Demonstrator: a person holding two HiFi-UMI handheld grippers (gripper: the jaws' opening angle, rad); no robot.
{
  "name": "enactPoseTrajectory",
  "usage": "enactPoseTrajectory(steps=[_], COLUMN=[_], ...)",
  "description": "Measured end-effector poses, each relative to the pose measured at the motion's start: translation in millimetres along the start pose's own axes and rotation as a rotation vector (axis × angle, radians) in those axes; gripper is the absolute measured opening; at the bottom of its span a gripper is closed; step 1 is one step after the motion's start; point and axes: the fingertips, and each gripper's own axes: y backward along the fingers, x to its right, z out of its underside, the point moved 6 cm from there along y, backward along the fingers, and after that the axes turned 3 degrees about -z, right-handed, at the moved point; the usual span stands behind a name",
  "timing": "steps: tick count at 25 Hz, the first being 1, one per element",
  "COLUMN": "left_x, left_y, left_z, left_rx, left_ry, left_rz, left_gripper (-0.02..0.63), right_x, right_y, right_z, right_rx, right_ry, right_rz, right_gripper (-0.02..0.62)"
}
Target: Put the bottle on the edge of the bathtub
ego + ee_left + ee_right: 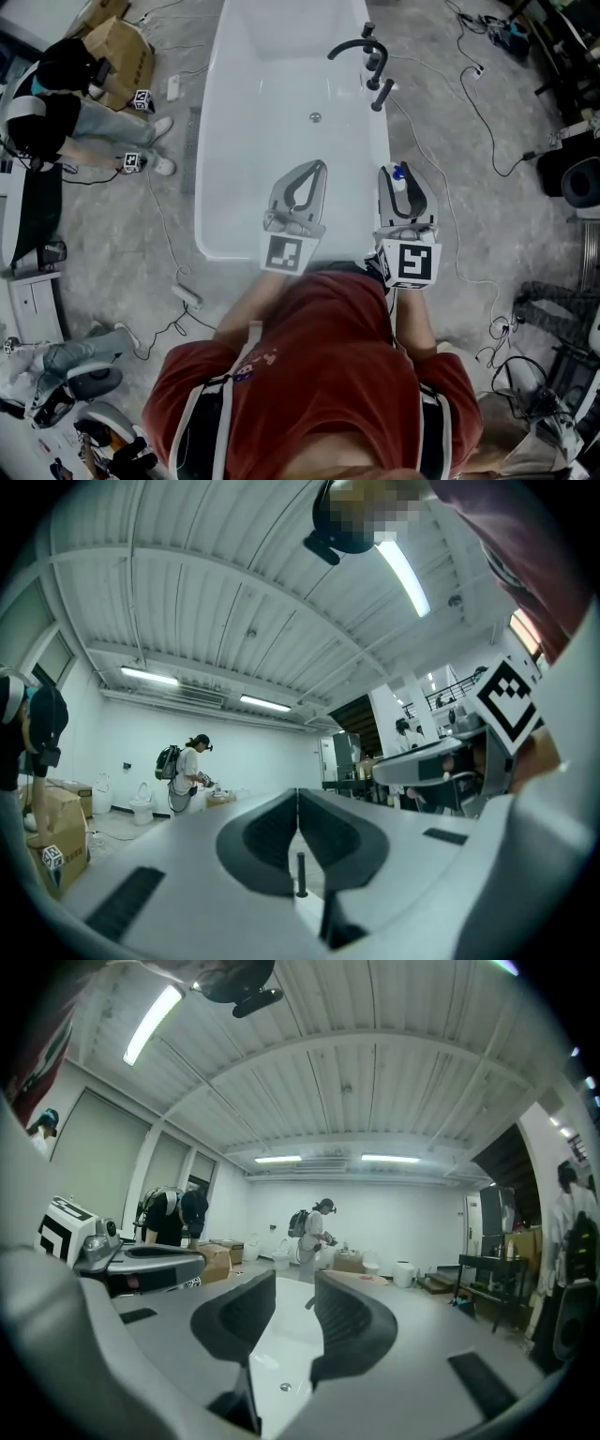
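A white bathtub (pixel 214 169) runs up the middle of the head view, and a dark faucet (pixel 361 49) stands on its far right rim. A small bottle (pixel 399 178) with a blue cap shows at the right rim, seen from above in the gap of my right gripper (pixel 396 171). In the right gripper view that gripper (pixel 294 1279) has its jaws a little apart. Only the tub's inside shows between them, and the bottle is hidden there. My left gripper (pixel 321 166) hangs over the tub's near end, and its jaws (pixel 297 794) meet with nothing in them.
Cables trail over the grey floor on both sides of the tub. A seated person (pixel 56 112) and a cardboard box (pixel 127 52) are at the left. Dark equipment (pixel 572 178) stands at the right. A person with a backpack (pixel 314 1232) stands far off.
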Motion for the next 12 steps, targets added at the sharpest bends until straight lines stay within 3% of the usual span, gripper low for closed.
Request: enactPoseTrajectory(steps=[6, 12], left_x=[4, 11], left_y=[-3, -7], left_z=[-9, -10], left_rx=[0.014, 0.010], left_ry=[-0.014, -0.003], left_rz=[0.007, 0.005], left_gripper=[0.015, 0.015], right_x=[1, 4], right_y=[-2, -2], right_z=[0, 5], right_rx=[0.004, -0.012], right_ry=[-0.004, -0.004], right_rz=[-0.018, -0.043], right_gripper=[0.038, 0.012])
